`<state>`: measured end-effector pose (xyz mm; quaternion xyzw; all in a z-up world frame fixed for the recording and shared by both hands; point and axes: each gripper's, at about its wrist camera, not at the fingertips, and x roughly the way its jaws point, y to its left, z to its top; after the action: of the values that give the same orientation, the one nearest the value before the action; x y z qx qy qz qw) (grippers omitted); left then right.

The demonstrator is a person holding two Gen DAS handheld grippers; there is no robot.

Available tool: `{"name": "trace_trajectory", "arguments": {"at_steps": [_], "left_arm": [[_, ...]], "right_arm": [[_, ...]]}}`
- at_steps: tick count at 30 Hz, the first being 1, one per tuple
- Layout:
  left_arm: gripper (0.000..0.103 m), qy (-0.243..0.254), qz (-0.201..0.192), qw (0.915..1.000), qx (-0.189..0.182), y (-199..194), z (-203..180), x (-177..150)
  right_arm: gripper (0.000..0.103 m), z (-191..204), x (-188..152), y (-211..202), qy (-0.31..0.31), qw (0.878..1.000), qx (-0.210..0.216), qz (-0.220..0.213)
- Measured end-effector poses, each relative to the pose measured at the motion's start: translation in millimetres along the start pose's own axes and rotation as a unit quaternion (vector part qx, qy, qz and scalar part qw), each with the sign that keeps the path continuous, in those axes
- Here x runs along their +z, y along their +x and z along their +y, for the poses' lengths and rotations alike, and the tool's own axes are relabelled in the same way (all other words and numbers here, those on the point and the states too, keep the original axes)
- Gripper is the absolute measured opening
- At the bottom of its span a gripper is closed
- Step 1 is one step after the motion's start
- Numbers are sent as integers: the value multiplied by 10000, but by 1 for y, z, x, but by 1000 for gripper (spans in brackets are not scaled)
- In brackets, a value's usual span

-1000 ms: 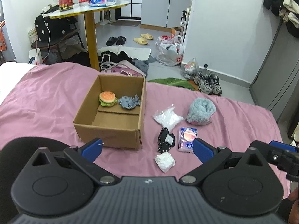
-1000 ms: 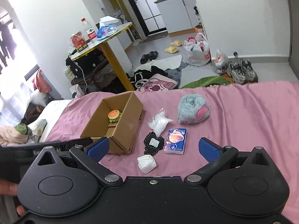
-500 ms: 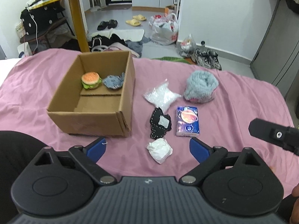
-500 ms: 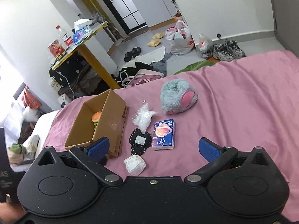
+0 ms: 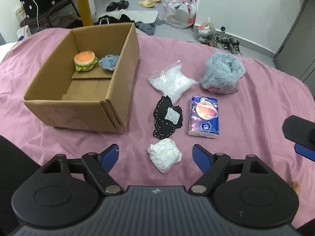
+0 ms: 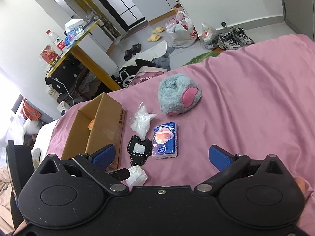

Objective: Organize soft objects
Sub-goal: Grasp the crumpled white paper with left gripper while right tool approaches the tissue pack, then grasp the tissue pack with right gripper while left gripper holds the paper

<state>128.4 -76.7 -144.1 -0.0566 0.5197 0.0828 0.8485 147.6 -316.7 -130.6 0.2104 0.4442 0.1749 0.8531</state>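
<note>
A cardboard box (image 5: 74, 112) stands on the pink bedsheet (image 5: 256, 102) and holds a burger toy (image 5: 85, 60) and a blue-grey cloth (image 5: 108, 62). To its right lie a clear plastic bag (image 5: 172, 80), a fluffy grey-blue plush (image 5: 223, 71), a planet-print tissue pack (image 5: 203, 116), a black stitched cloth (image 5: 167, 118) and a white crumpled wad (image 5: 165, 155). My left gripper (image 5: 155, 156) is open, low over the sheet, with the wad between its fingers. My right gripper (image 6: 161, 155) is open just short of the tissue pack (image 6: 165, 139), with nothing in it.
Beyond the far bed edge the floor is cluttered with clothes, plastic bags (image 5: 180, 12), sneakers (image 5: 226, 41) and slippers. A yellow-legged table (image 6: 94, 63) stands to the left. Bare sheet stretches to the right of the plush (image 6: 180, 94).
Both grippers have moved forward and down toward the items on the sheet. The white wad now sits between the left fingers. Both stay open.
</note>
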Motion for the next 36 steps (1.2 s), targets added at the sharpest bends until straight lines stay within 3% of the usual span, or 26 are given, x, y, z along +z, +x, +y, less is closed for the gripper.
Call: {"name": "trace_trajectory", "arguments": {"at_steps": [6,11,18,22,29,36], "left_arm": [[74,-51,160,9998,46,17,-3,2],[70,-44,333,9994,19,32,-8,0],[61,-95,545,9984,113,53,-9,1],[35,-120,639,9978,85,59,-9,1],[34,-202,204,9995,142,41,-6,6],[34,-366,126,9992,31,36,5,14]], "right_arm": [[97,-12,7,18,282,9991,183,271],[90,-14,12,44,197,9984,-154,511],[83,-12,16,64,52,9972,-112,735],[81,-10,20,74,41,9967,-102,808],[78,-5,23,90,-99,9955,-92,934],[78,8,25,107,-286,9937,-65,1079]]}}
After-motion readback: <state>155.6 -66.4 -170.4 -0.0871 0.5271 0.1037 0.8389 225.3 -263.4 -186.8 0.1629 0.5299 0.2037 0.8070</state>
